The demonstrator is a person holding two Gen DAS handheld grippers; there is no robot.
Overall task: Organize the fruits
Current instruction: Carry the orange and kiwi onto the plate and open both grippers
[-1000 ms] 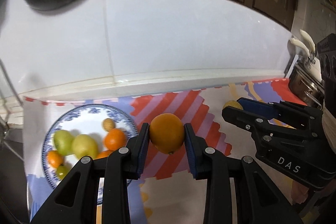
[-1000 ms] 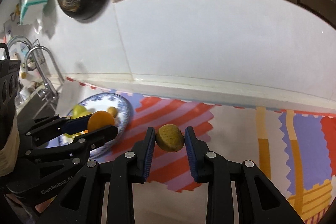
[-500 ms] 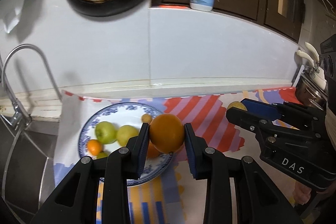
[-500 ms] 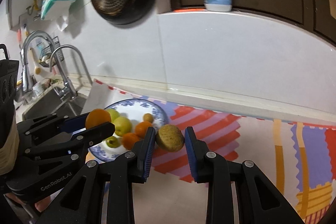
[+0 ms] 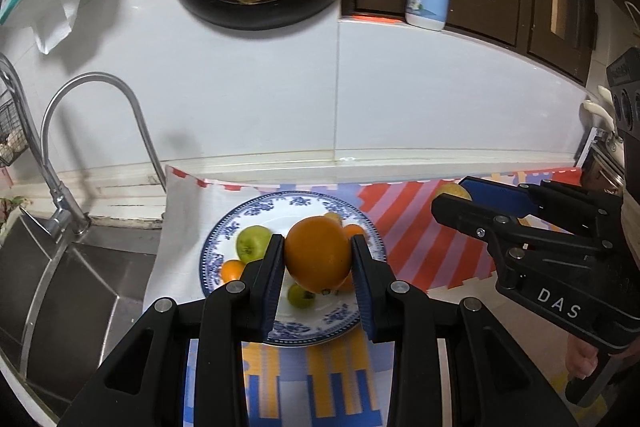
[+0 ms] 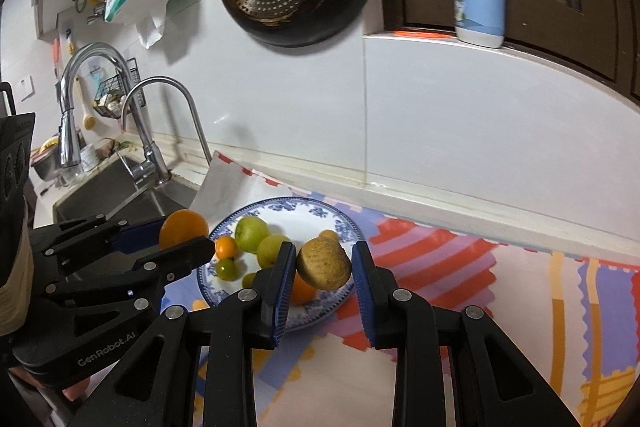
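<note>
Left gripper clenches the round orange above the blue-patterned plate; at three o'clock, right gripper grasps a brownish-yellow speckled fruit.

**Room and obstacles around the plate**

The plate is crowded on its left half with small fruits; its far rim has bare white space; the faucet stands just left of the mat; the wall closes the back; right of the plate the striped mat on the table lies open.
</note>
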